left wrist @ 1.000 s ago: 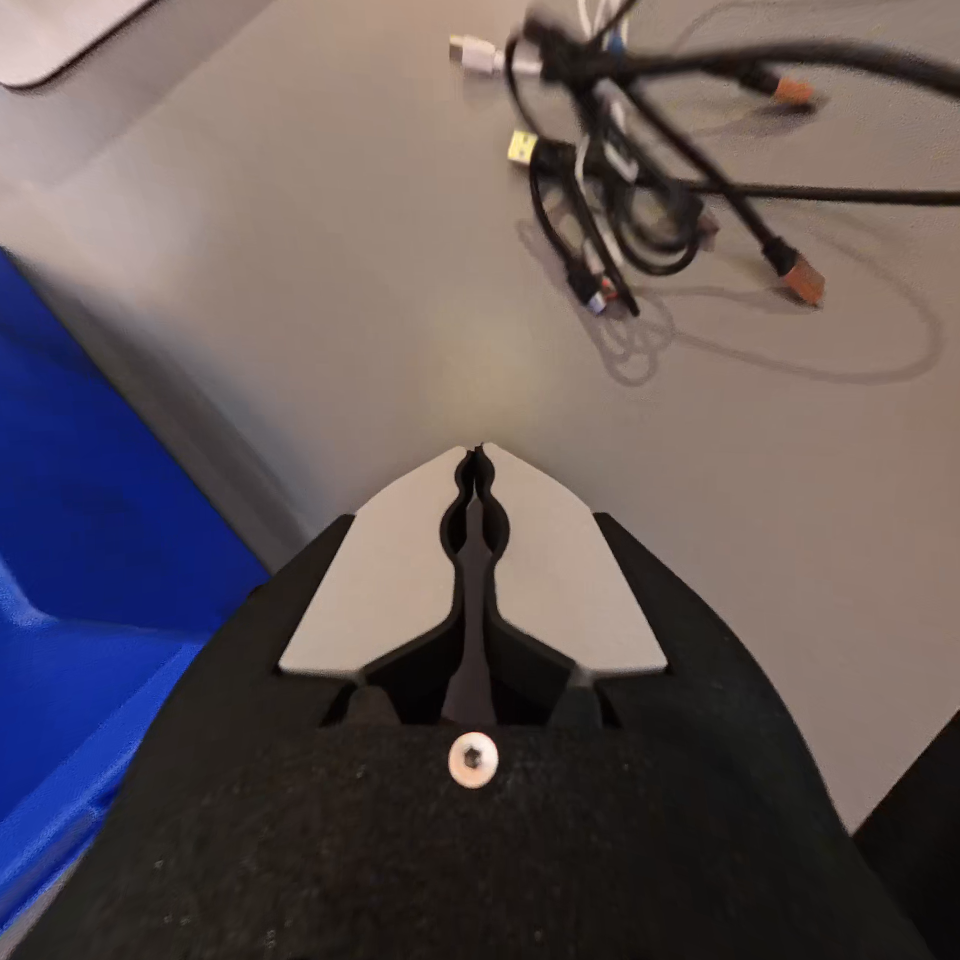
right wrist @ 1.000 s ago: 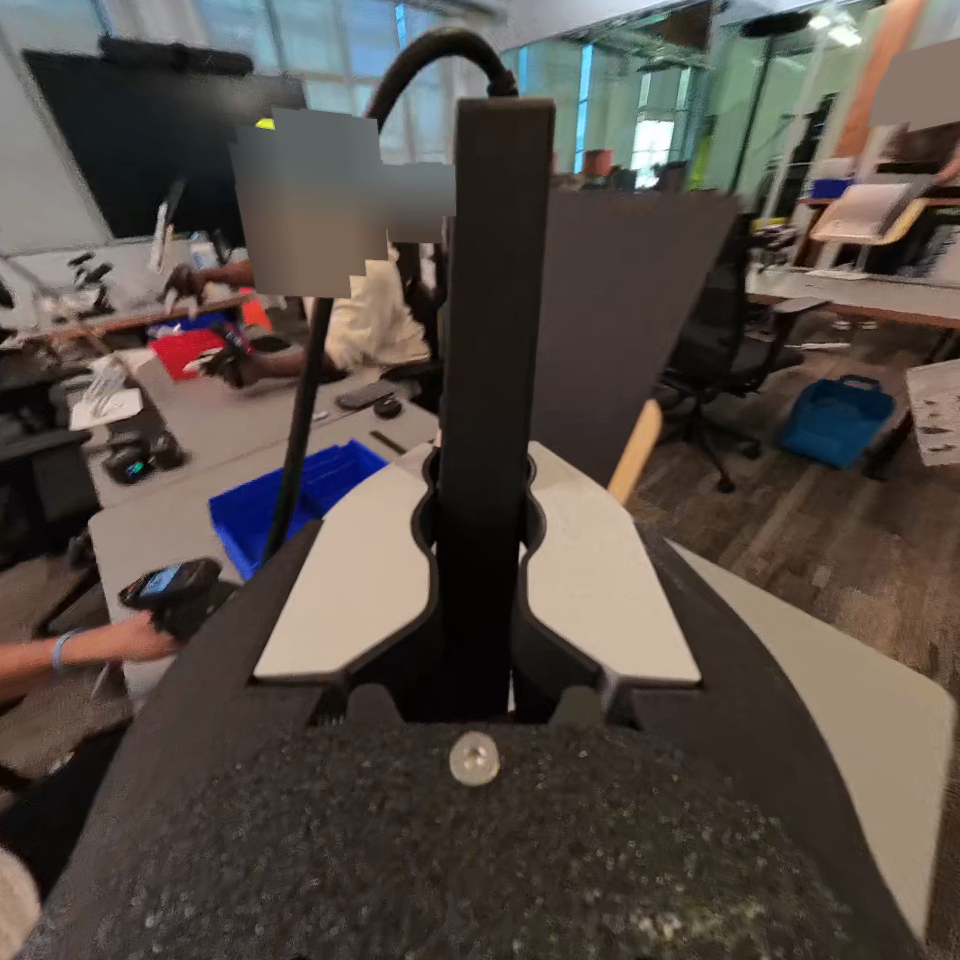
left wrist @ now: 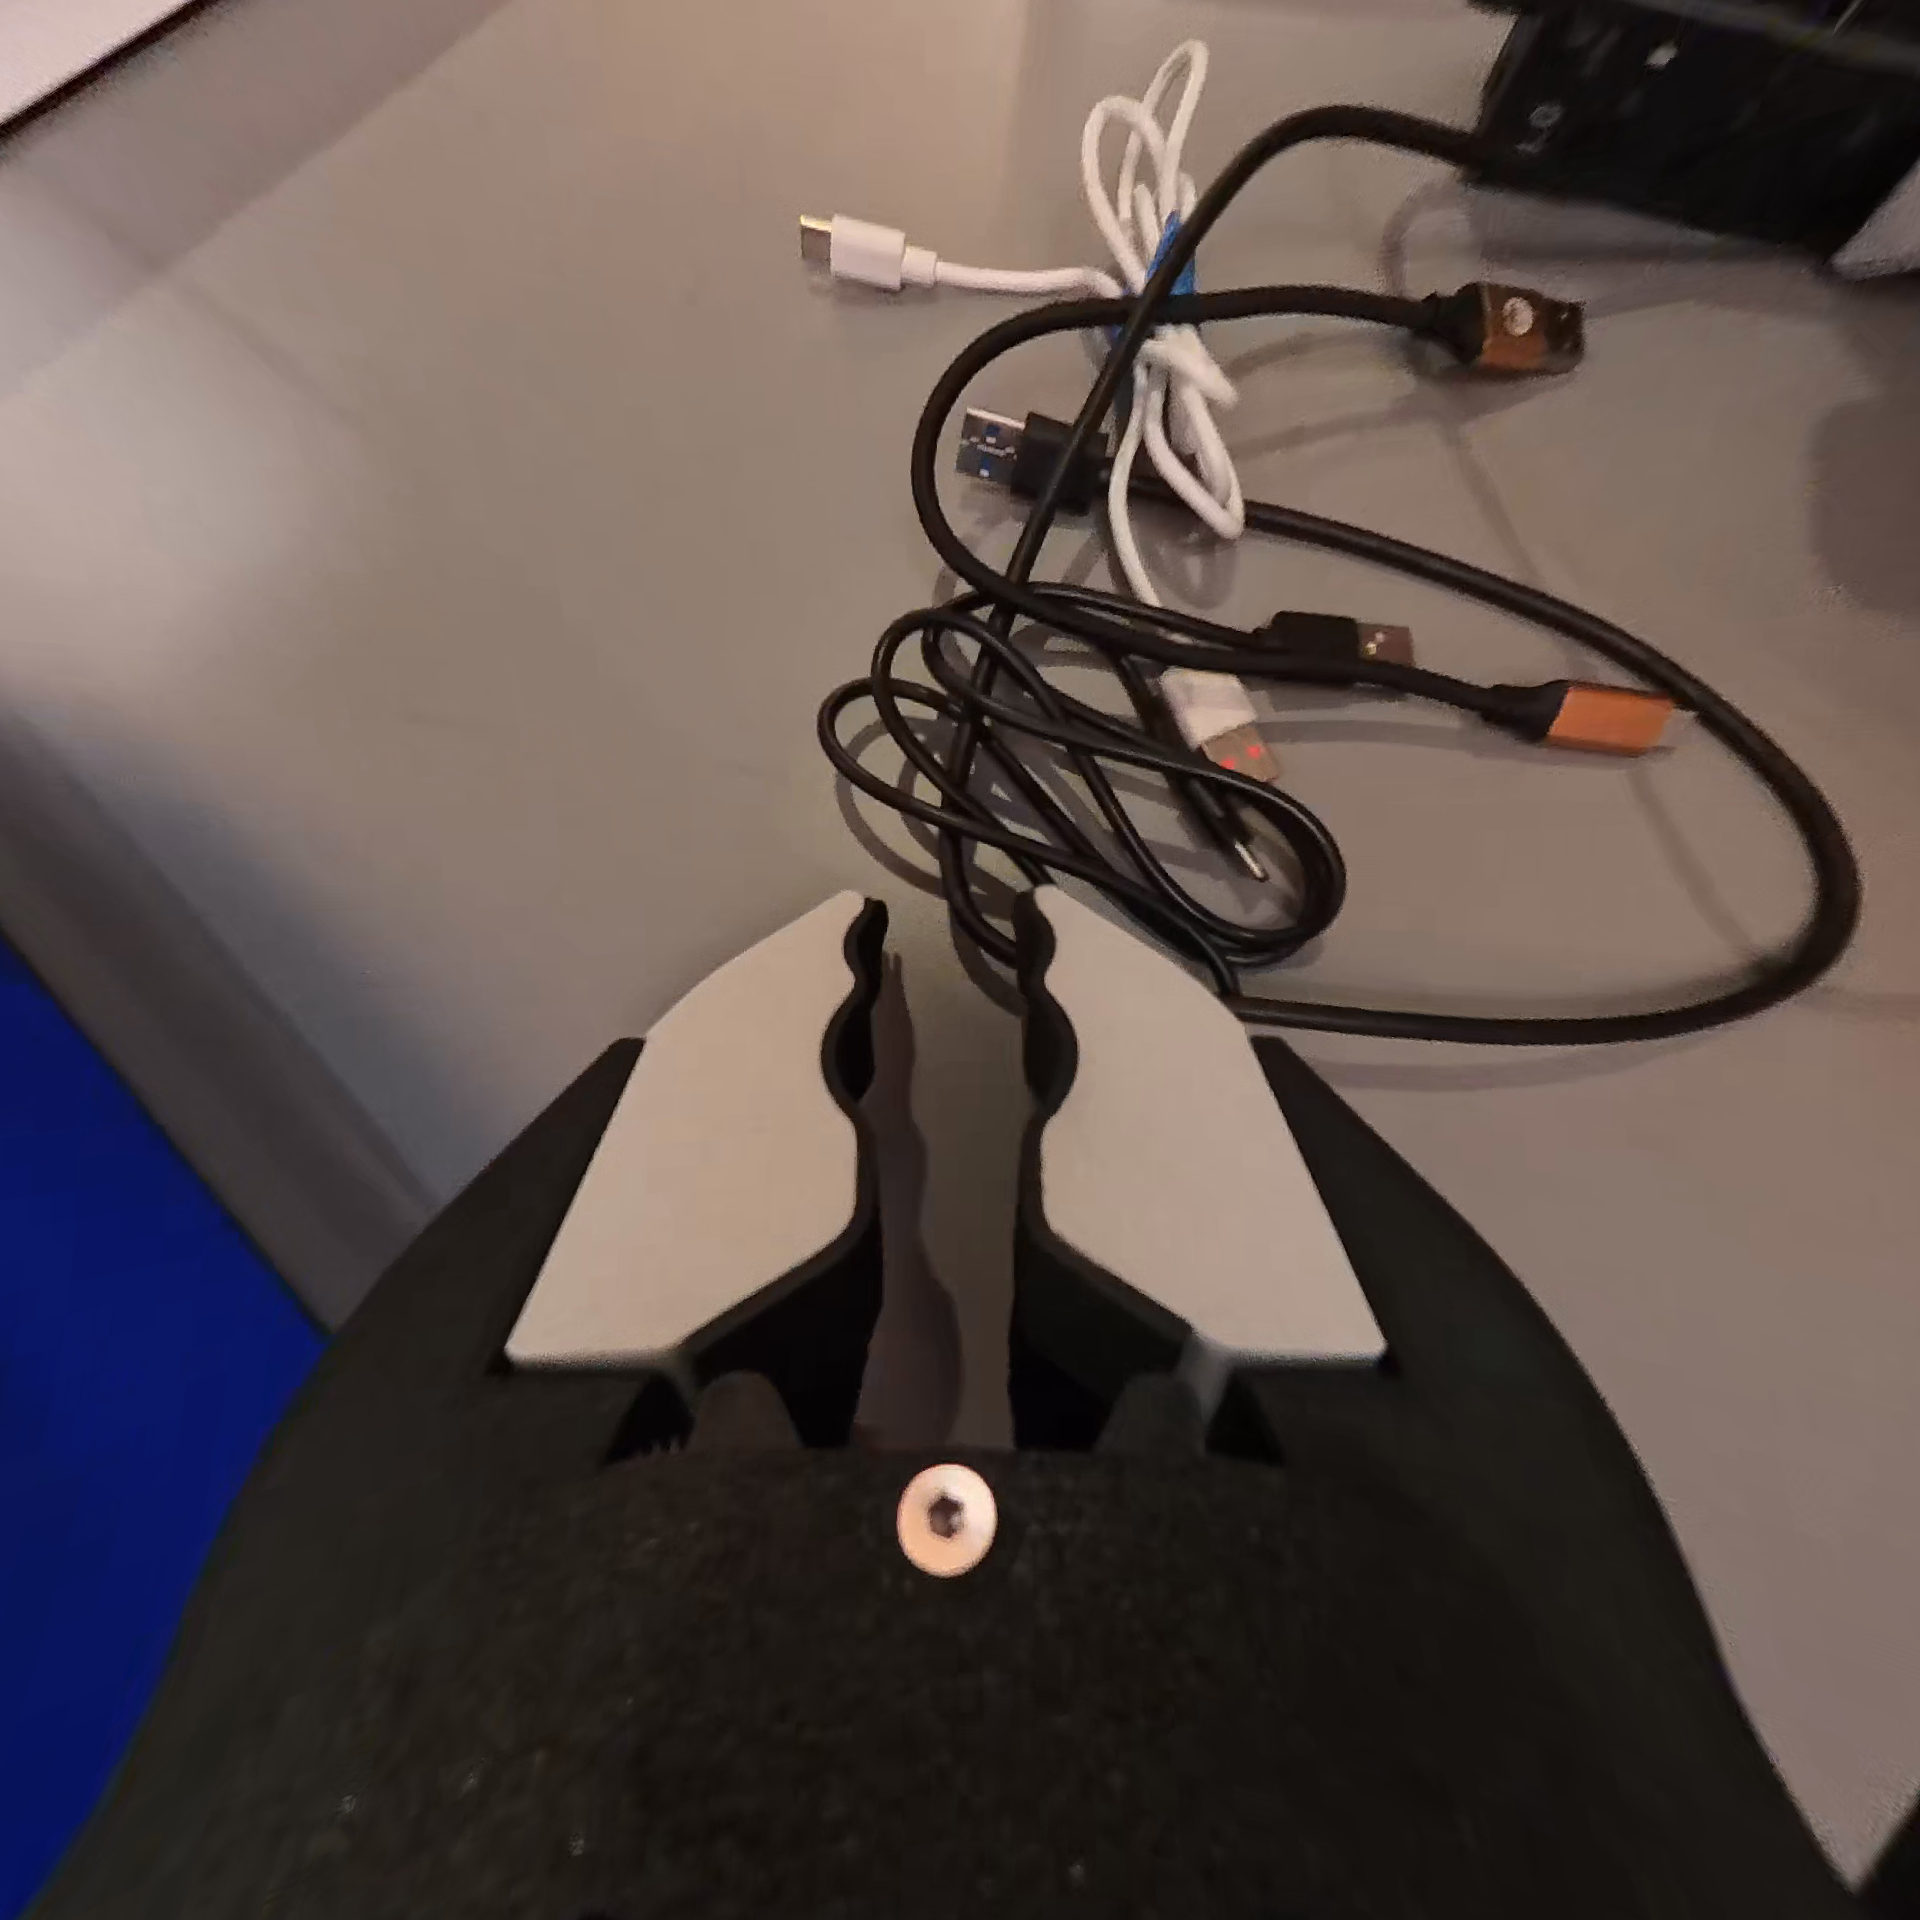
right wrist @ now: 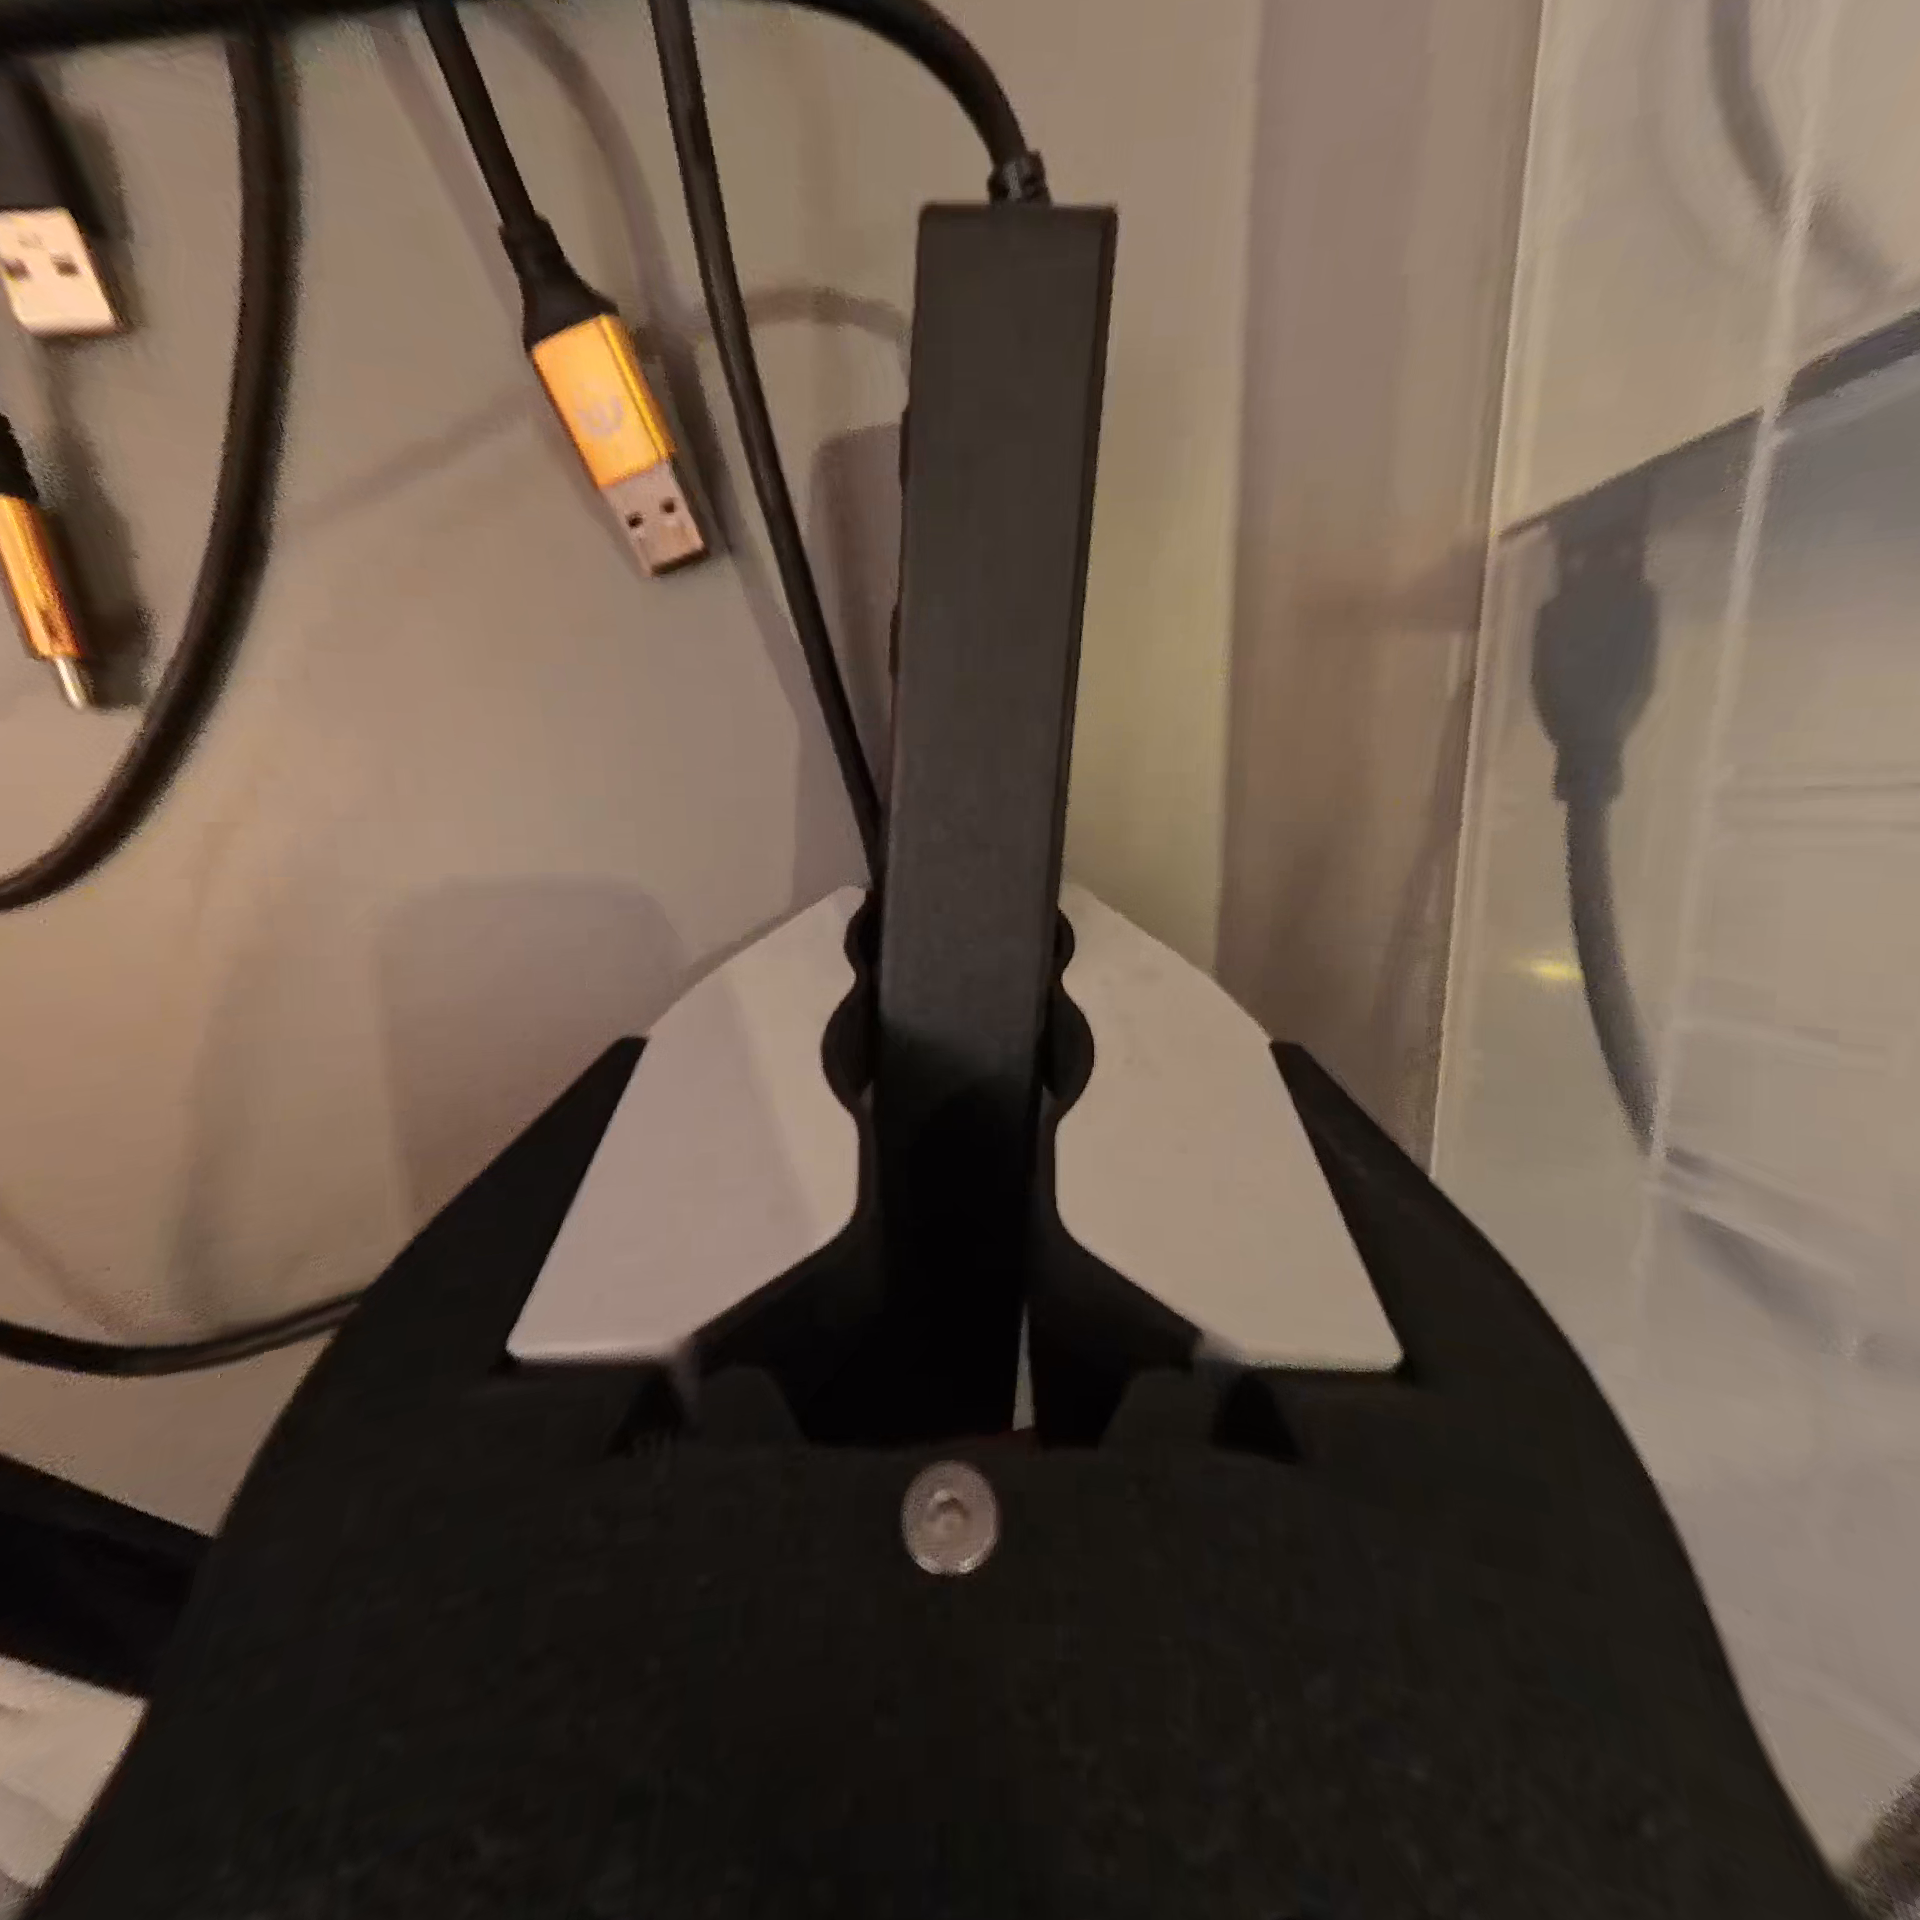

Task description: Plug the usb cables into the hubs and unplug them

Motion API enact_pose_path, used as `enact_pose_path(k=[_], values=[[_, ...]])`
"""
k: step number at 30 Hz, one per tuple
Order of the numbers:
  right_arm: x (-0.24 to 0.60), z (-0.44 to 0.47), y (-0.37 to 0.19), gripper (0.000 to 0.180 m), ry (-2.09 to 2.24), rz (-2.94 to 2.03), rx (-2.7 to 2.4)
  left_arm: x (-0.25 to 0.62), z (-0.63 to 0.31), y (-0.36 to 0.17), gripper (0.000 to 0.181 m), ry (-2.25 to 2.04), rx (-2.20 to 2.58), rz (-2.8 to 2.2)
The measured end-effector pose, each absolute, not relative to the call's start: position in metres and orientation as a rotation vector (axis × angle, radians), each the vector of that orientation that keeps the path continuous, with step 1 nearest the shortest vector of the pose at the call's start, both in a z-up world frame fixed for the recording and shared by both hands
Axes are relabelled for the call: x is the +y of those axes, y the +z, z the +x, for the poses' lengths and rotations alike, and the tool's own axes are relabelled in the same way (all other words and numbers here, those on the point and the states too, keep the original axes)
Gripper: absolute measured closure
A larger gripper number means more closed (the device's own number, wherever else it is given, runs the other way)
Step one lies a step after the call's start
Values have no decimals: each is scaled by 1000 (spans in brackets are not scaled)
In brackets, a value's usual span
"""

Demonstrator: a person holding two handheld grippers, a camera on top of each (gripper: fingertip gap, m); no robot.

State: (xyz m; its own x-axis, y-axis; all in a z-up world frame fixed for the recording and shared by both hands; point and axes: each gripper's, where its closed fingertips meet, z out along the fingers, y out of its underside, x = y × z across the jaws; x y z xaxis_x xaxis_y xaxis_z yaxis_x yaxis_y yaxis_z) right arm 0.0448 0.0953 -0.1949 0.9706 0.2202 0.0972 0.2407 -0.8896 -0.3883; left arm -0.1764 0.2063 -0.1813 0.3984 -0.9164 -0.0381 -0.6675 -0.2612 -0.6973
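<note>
Left wrist view: left gripper (left wrist: 951,914) is held above a grey table (left wrist: 436,499) with jaws parted and empty, just short of a tangle of USB cables (left wrist: 1101,790), black and white, lying ahead.

Right wrist view: a slim black USB hub (right wrist: 997,582) is clamped between the right gripper (right wrist: 961,935) jaws, with an orange-sleeved USB plug (right wrist: 618,436) lying to its left.

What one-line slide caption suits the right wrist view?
Right gripper clamps a black hub above loose cables on the grey table.
</note>
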Motion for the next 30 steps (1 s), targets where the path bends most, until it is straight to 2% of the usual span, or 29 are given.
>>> enact_pose_path(k=[2, 3, 6, 7, 10, 13, 15, 18, 21, 23, 25, 26, 30], values=[[96, 45, -195, 152, -21, -2709, -305, 208, -172, -190, 159, -475, 1375, -2041], [96, 46, -196, 152, 0, -2713, -296, 206, -170, -195, 168, -479, 1398, -2050], [95, 55, -187, 131, -80, -2711, -272, 206, -170, -194, 174, -475, 1396, -2061], [92, 56, -177, 127, -115, -2689, -273, 207, -173, -190, 175, -473, 1380, -2056], [91, 48, -117, 129, -234, -2490, -273, 211, -180, -164, 176, -520, 1275, -2018], [95, -10, -66, 128, -94, -2308, -419, 210, -185, -134, 177, -532, 1241, -1915], [100, -75, -56, 130, 128, -2206, -646, 205, -187, -117, 177, -509, 1257, -1827], [136, -124, -67, 139, 264, -2064, -848, 194, -191, -101, 177, -505, 1260, -1778], [166, -155, -93, 131, 587, -2122, -844, 186, -194, -95, 177, -534, 1226, -1788], [181, -166, -100, 132, 628, -2102, -808, 182, -195, -93, 177, -555, 1208, -1786], [193, -164, -111, 137, 527, -2096, -769, 178, -195, -90, 177, -603, 1190, -1794], [193, -162, -117, 155, 490, -2106, -773, 178, -197, -89, 177, -623, 1179, -1802], [195, -129, -123, 167, 343, -2133, -749, 192, -219, -89, 177, -506, 1155, -1812]])
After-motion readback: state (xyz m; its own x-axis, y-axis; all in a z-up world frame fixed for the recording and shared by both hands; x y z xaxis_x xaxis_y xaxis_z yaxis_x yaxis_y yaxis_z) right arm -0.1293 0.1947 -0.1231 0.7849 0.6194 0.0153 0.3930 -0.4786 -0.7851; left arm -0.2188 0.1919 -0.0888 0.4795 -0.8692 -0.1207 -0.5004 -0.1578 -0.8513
